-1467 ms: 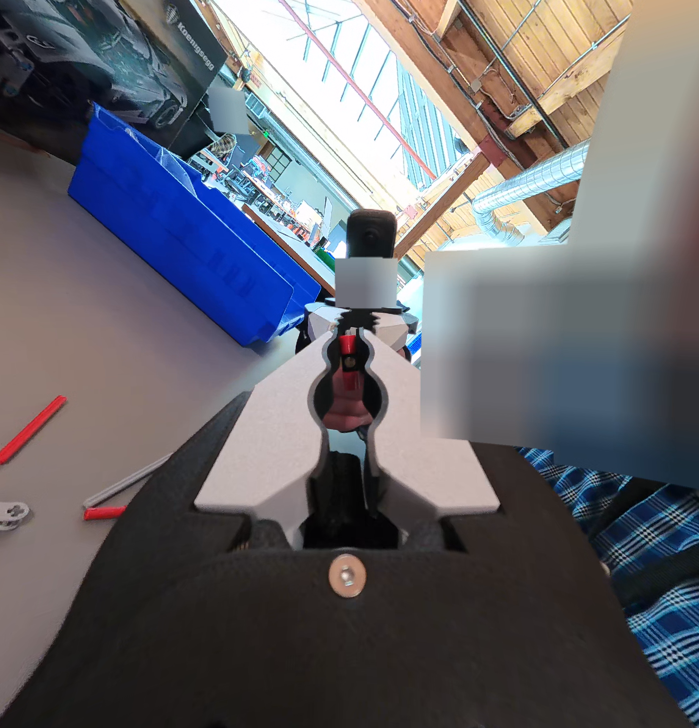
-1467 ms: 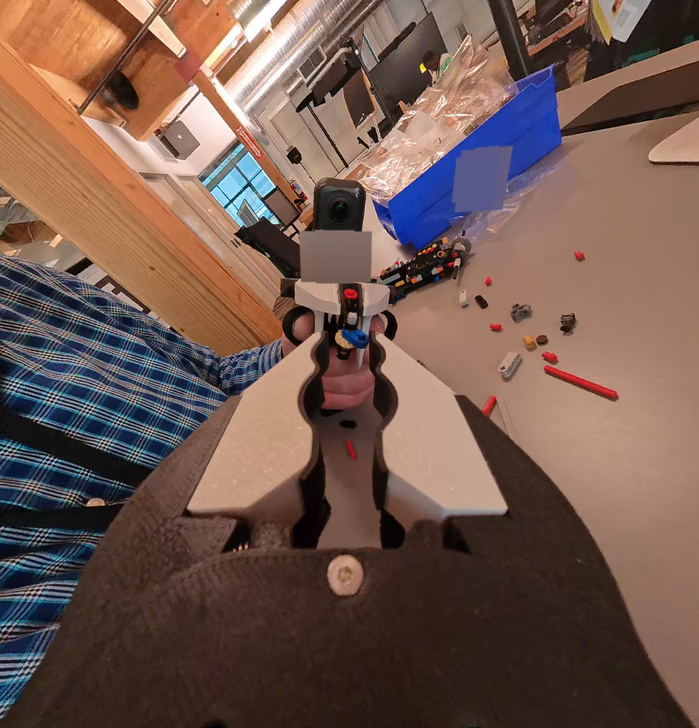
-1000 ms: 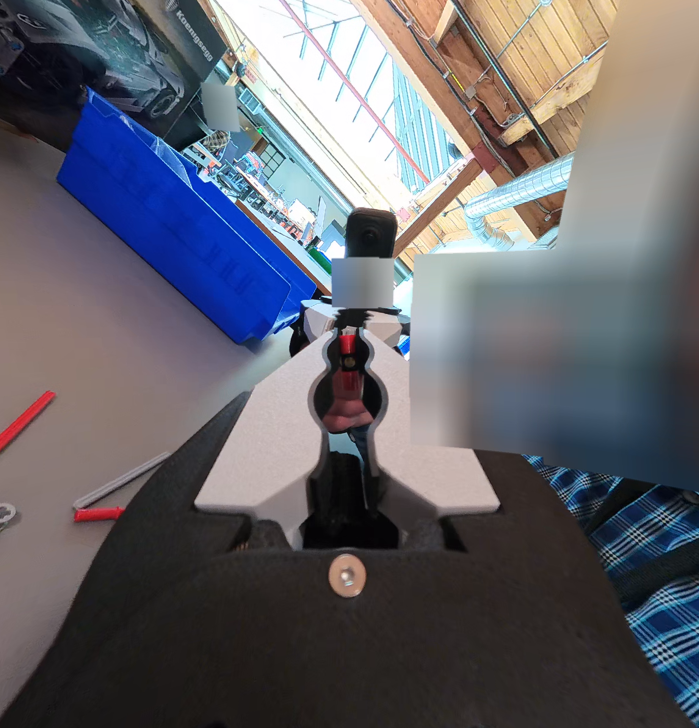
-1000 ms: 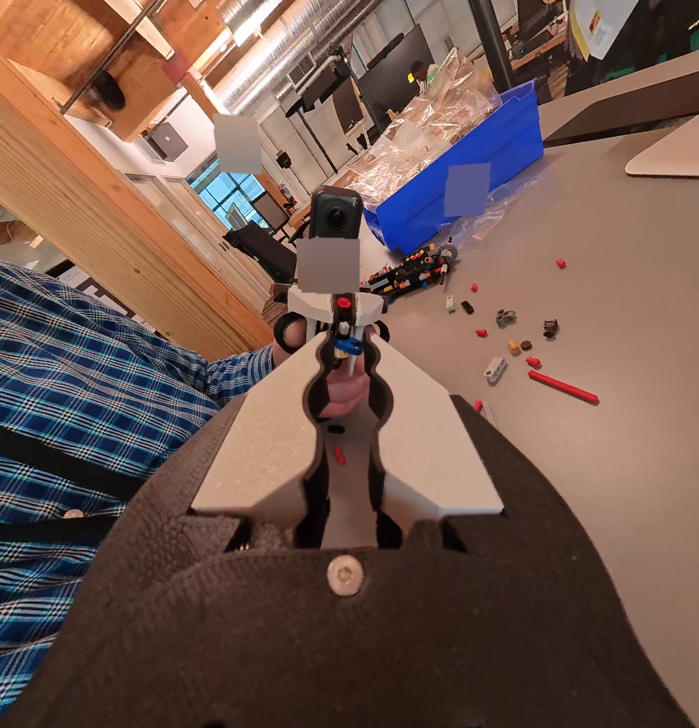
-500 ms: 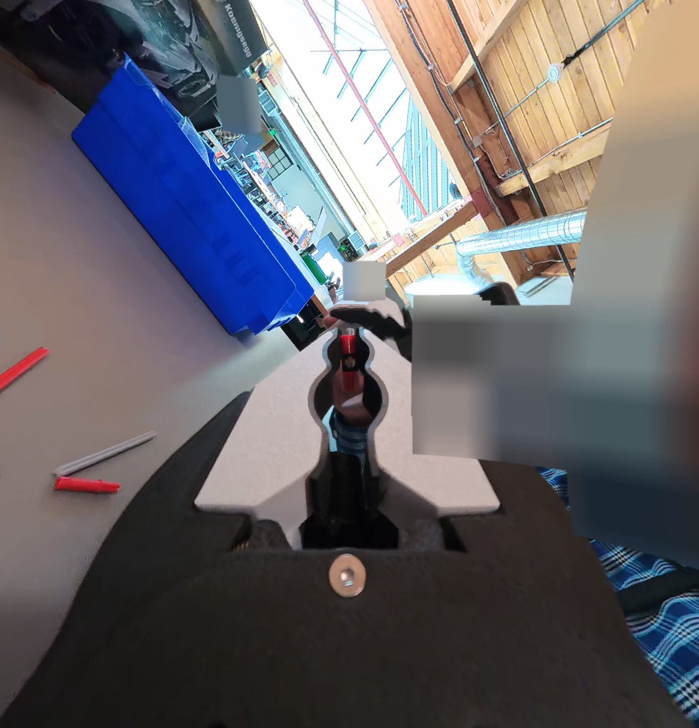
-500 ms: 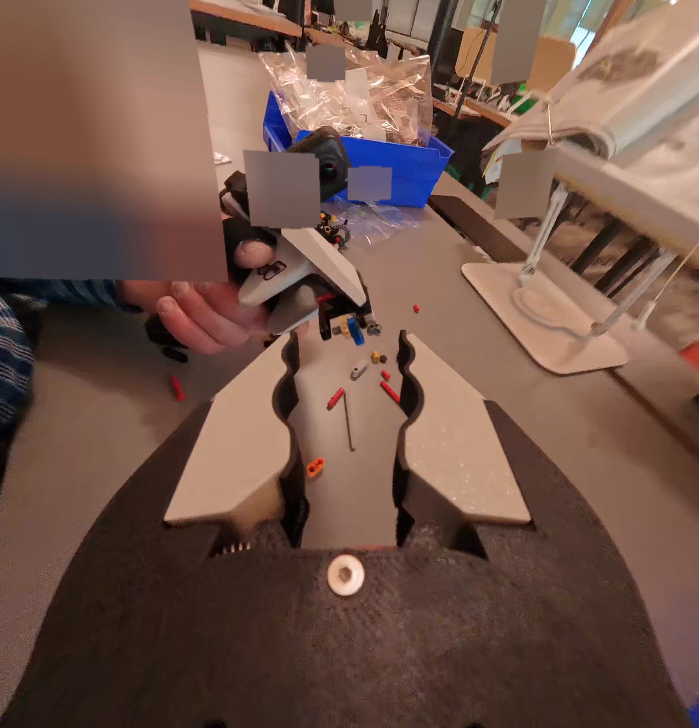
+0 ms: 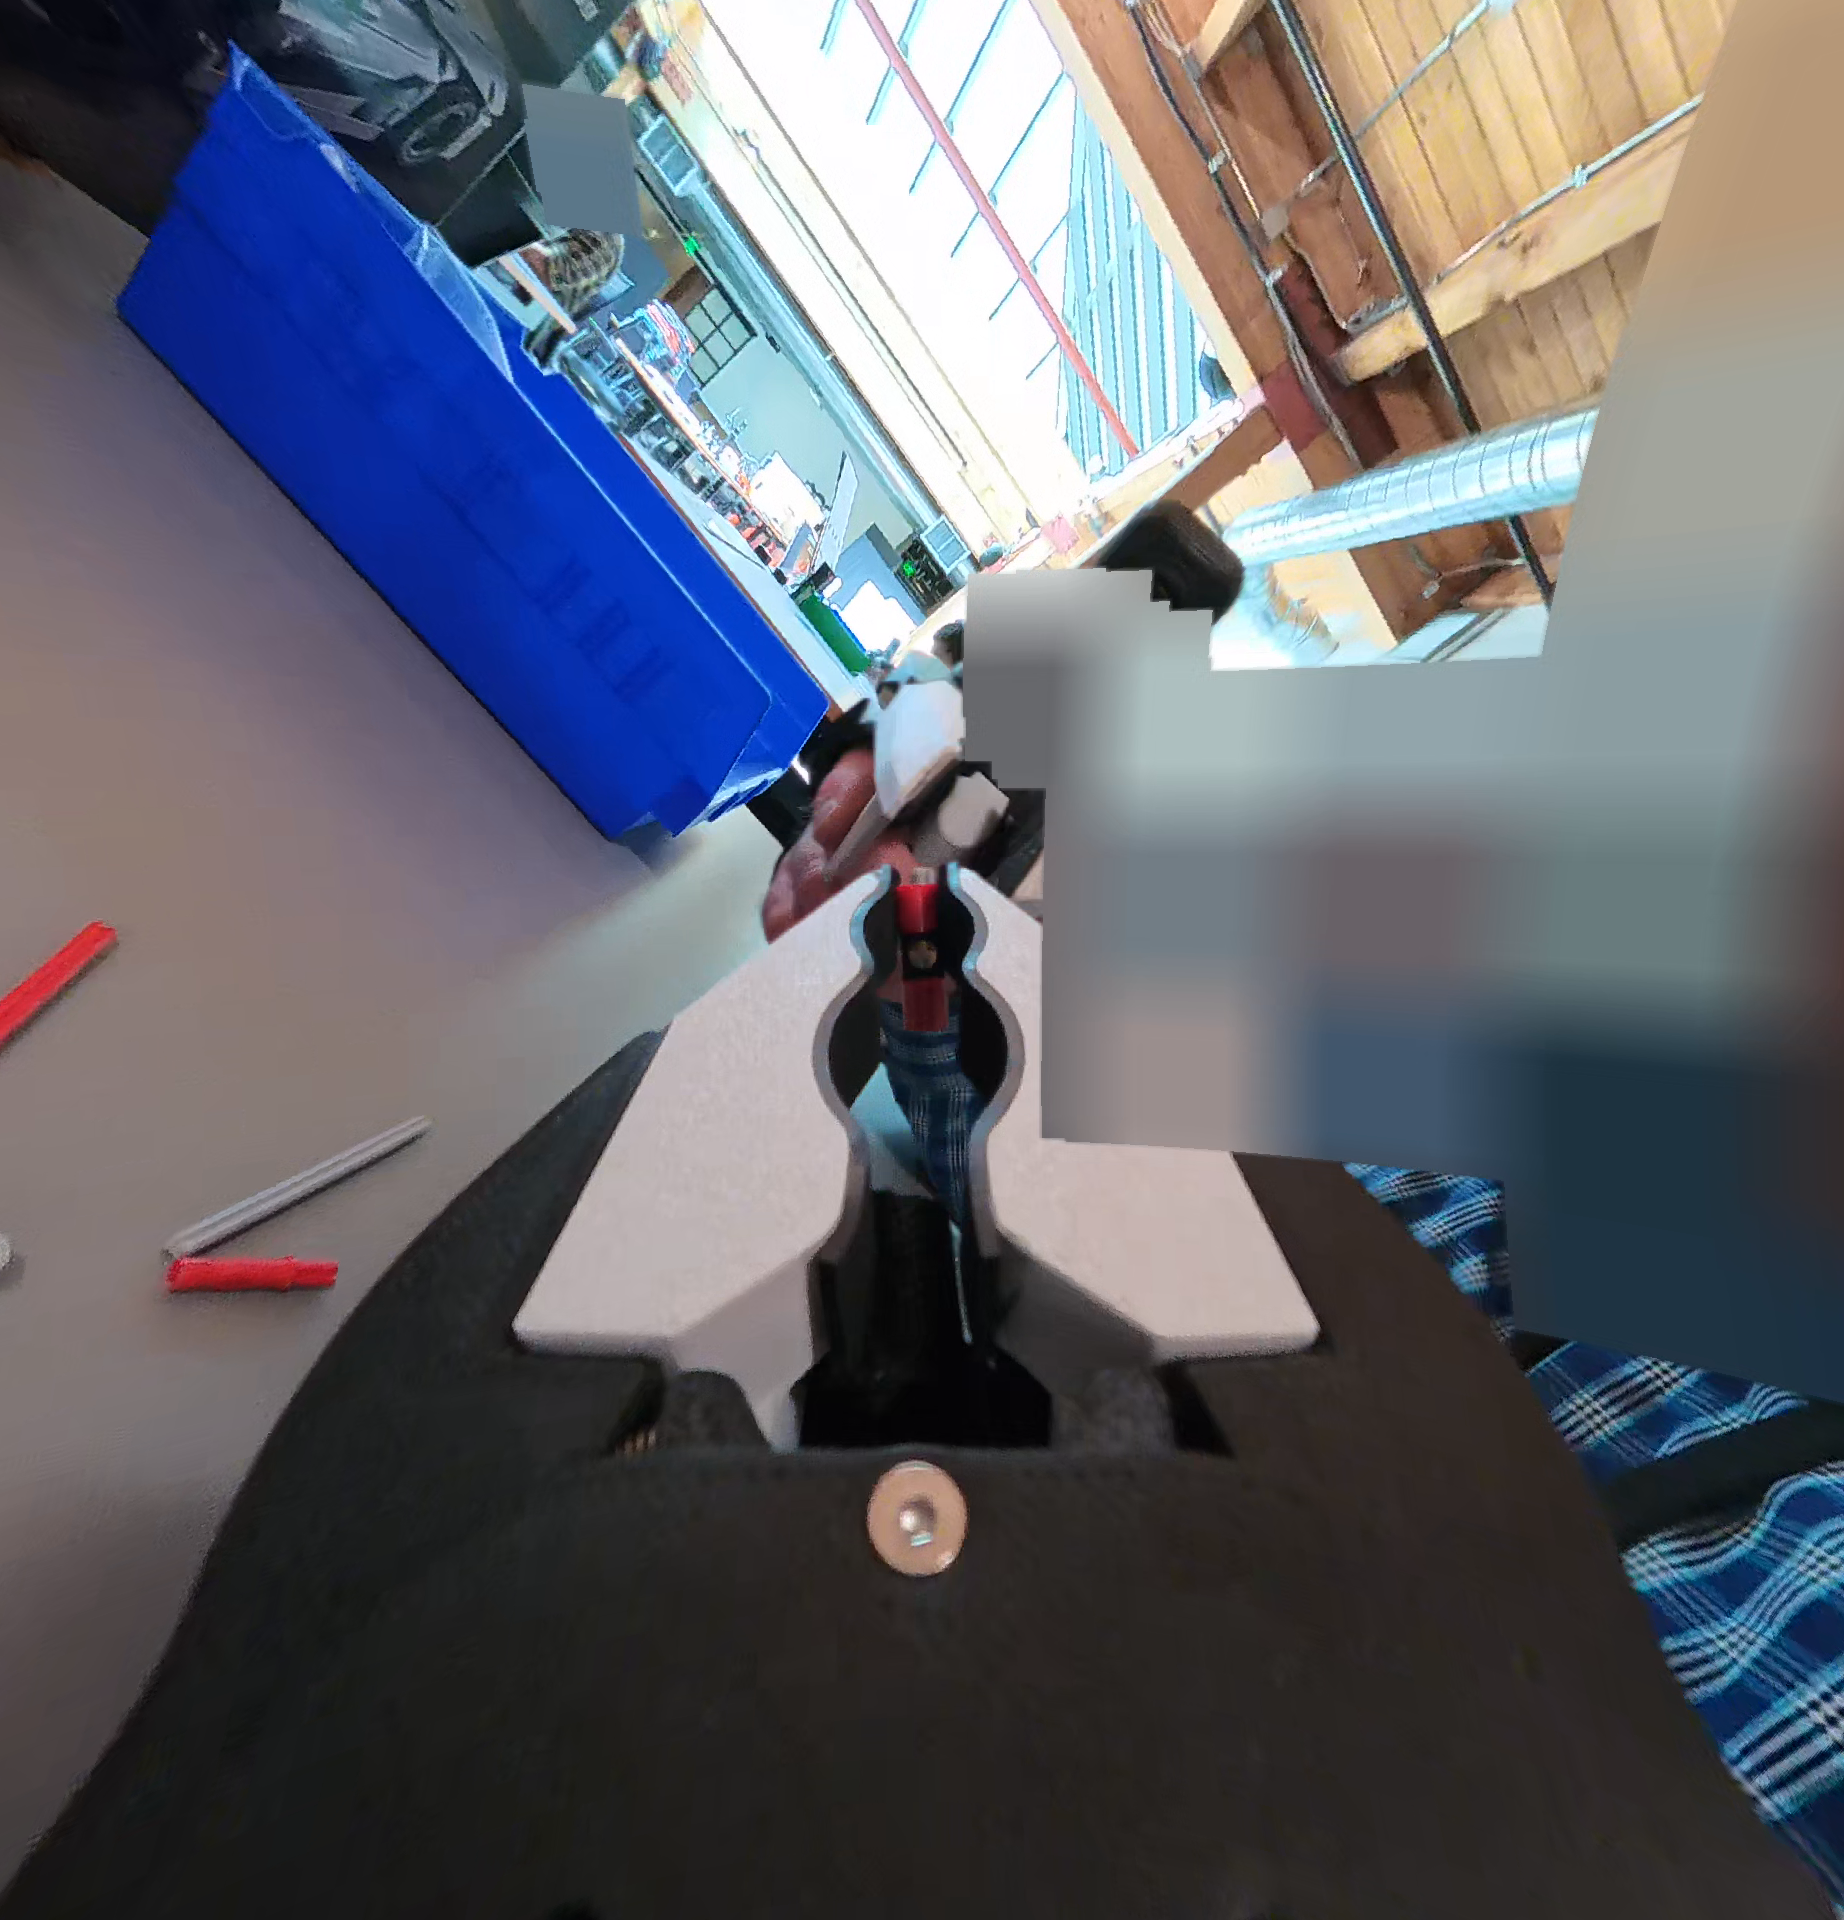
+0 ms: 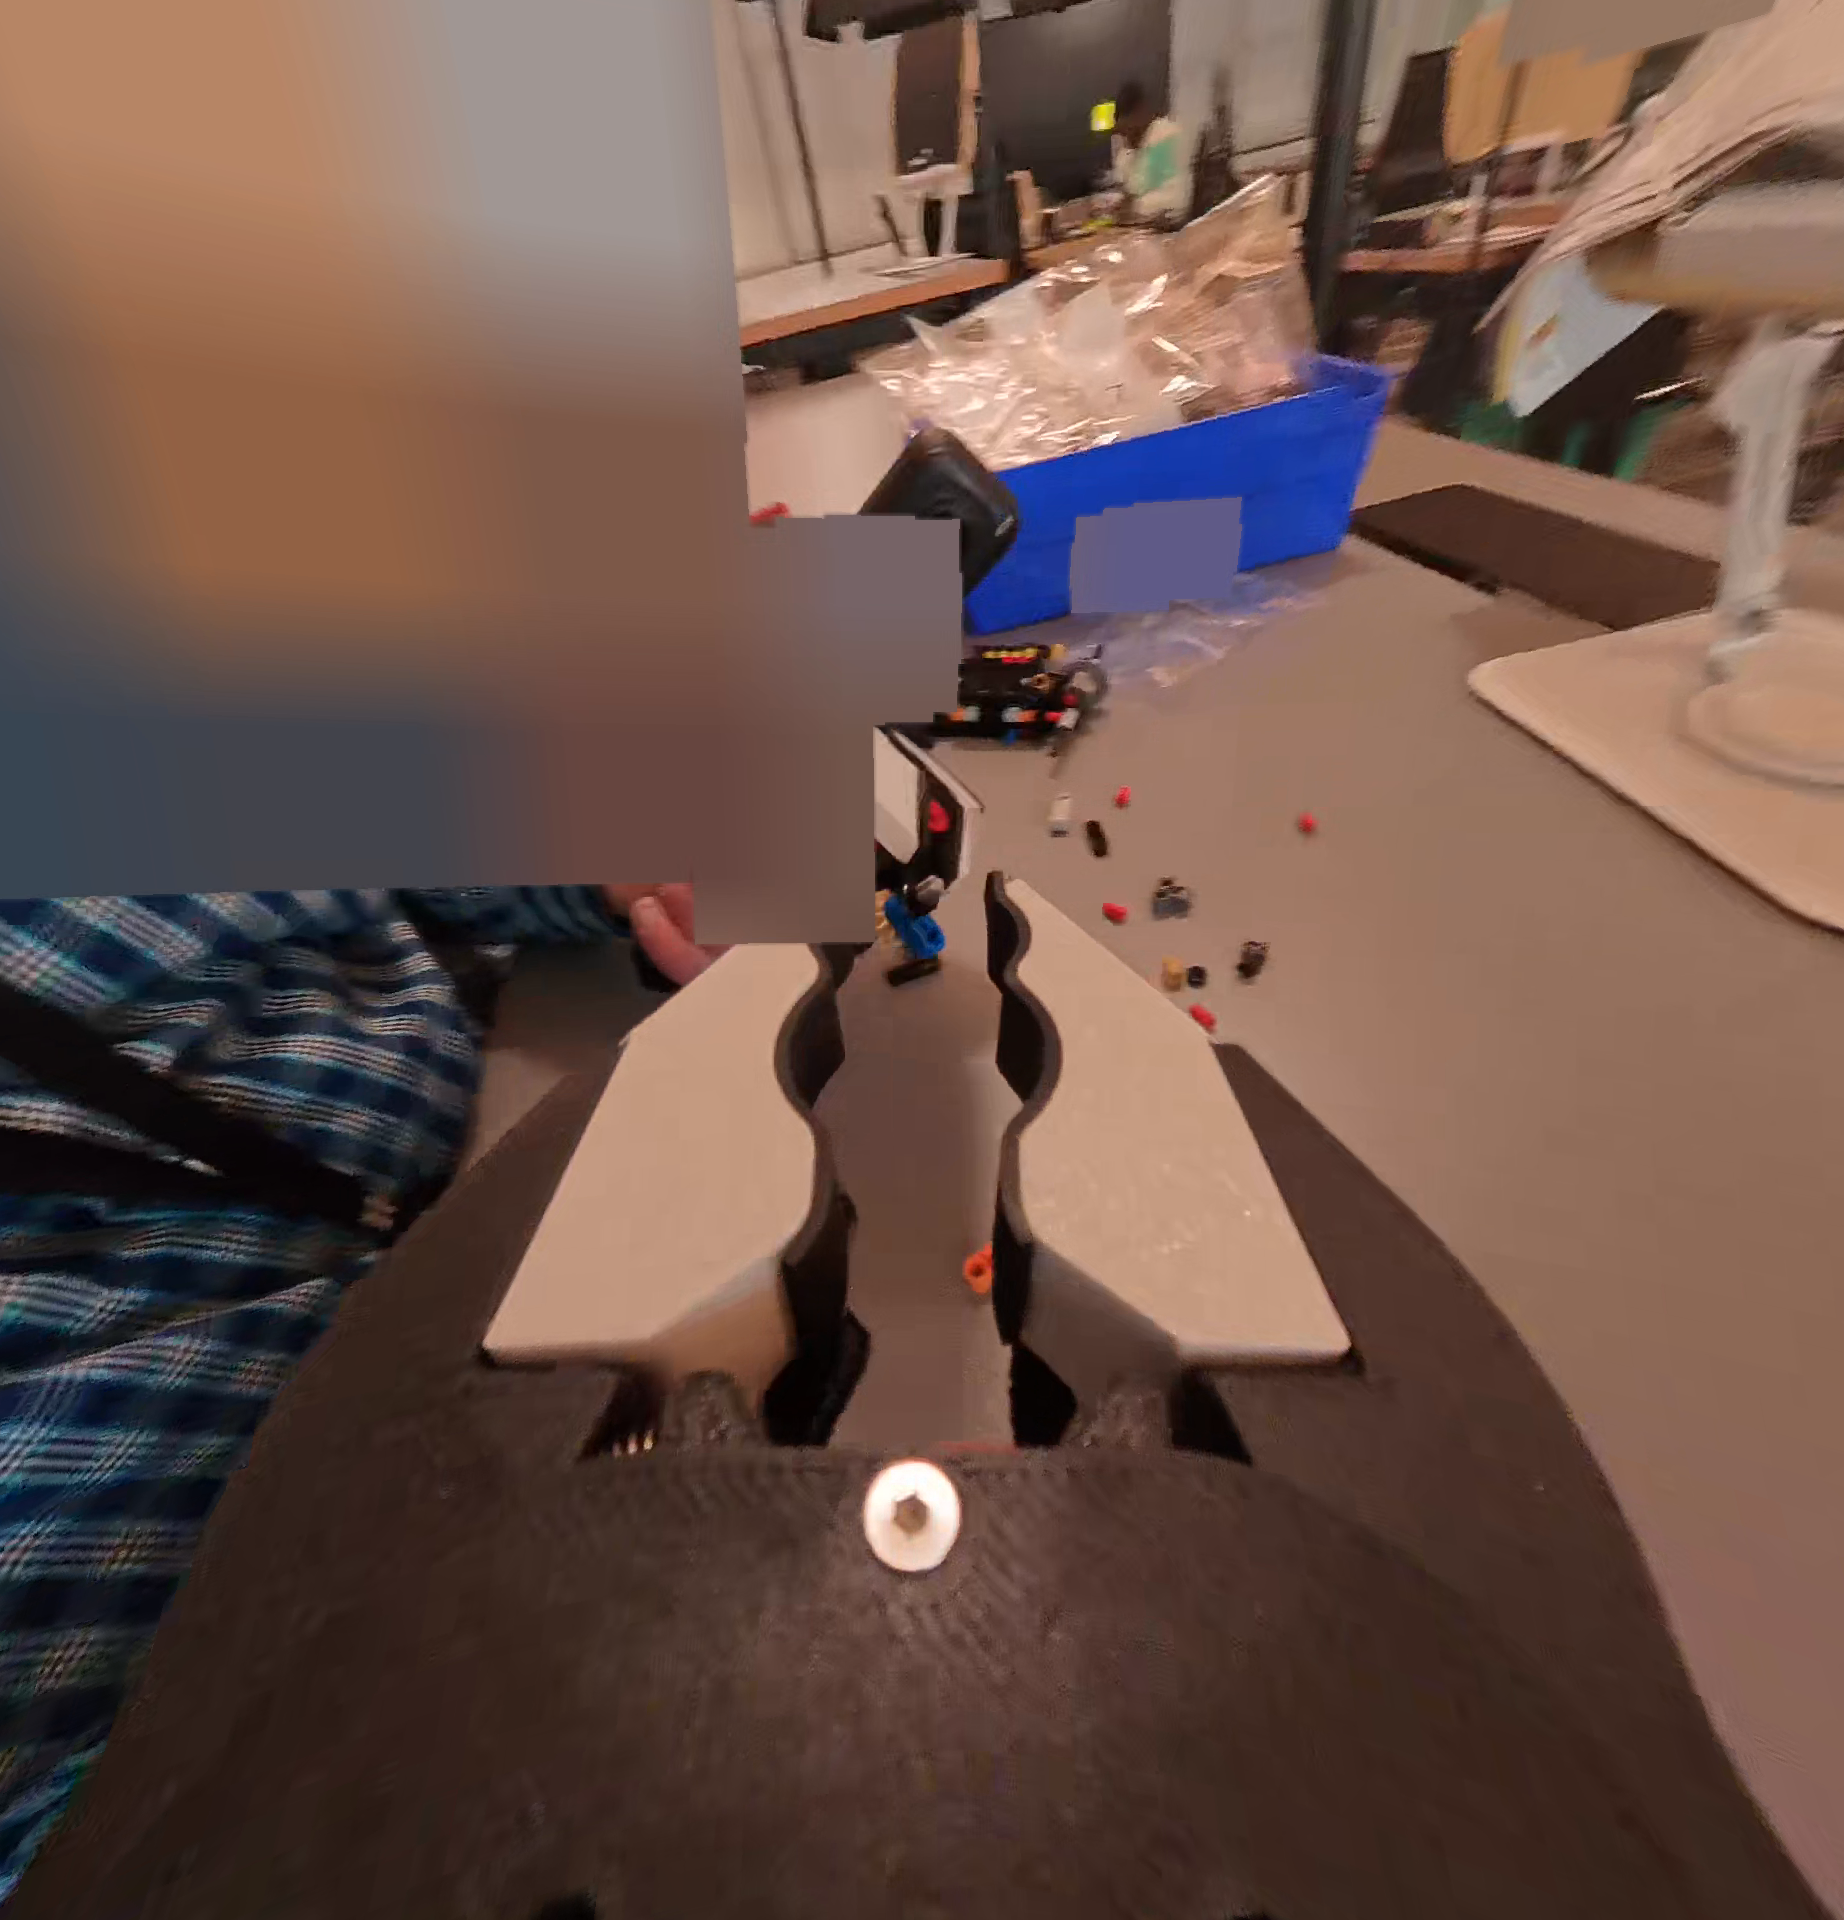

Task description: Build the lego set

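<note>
Grey table (image 8: 1417, 1039), L gripper (image 7: 918, 883) pinching red piece (image 7: 920, 951), R gripper (image 8: 913, 904) empty

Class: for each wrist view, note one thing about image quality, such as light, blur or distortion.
Left wrist view: the skylight is blown out white, while the red piece in the left gripper stays sharp. Right wrist view: dimmer and warmer, with motion blur smearing the blue bin; wide-angle bending shows at the table edge.
</note>
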Demonstrator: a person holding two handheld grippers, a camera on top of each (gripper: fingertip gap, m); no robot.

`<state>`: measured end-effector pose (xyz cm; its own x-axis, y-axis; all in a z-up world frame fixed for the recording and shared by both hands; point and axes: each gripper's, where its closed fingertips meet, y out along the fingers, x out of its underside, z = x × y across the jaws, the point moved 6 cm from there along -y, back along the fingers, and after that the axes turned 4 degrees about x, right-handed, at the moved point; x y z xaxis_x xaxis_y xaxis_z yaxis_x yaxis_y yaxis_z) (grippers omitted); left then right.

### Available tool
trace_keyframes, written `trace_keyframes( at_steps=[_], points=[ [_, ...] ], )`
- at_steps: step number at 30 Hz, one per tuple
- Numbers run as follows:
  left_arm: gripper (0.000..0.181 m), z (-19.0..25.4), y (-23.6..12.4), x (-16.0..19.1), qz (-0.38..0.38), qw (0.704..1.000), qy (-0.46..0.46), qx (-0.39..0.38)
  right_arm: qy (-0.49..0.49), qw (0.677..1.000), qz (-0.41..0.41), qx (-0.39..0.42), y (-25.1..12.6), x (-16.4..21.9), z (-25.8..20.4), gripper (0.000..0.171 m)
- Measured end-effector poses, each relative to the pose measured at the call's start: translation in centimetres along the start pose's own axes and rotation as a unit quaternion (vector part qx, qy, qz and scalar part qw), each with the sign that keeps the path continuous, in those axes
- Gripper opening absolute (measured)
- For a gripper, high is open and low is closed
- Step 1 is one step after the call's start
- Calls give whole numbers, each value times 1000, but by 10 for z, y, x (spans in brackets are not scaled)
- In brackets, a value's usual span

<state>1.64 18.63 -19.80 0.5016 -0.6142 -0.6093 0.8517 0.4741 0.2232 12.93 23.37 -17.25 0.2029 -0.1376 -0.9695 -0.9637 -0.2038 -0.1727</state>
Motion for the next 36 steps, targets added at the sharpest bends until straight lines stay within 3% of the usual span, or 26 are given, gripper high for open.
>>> trace_keyframes(
  at_steps=[1, 10, 18, 24, 36],
  points=[
    [6, 1, 0, 0, -4, 1000, 4, 2, 5, 1000, 1, -10, 1, 1, 1, 23],
    [6, 4, 1, 1, -47, 998, 32, 0, 3, 998, -22, -63, 10, 5, 0, 3],
    [6, 9, -2, 1, -100, 992, 80, 9, 100, 987, 1, -125, 13, 9, 0, 0],
    [6, 7, -5, -3, -144, 982, 120, -16, 137, 984, 8, -111, 16, 12, 4, 0],
    [6, 4, -5, -5, -134, 986, 100, -8, 140, 985, 5, -102, 17, 12, 4, 0]
  ],
)
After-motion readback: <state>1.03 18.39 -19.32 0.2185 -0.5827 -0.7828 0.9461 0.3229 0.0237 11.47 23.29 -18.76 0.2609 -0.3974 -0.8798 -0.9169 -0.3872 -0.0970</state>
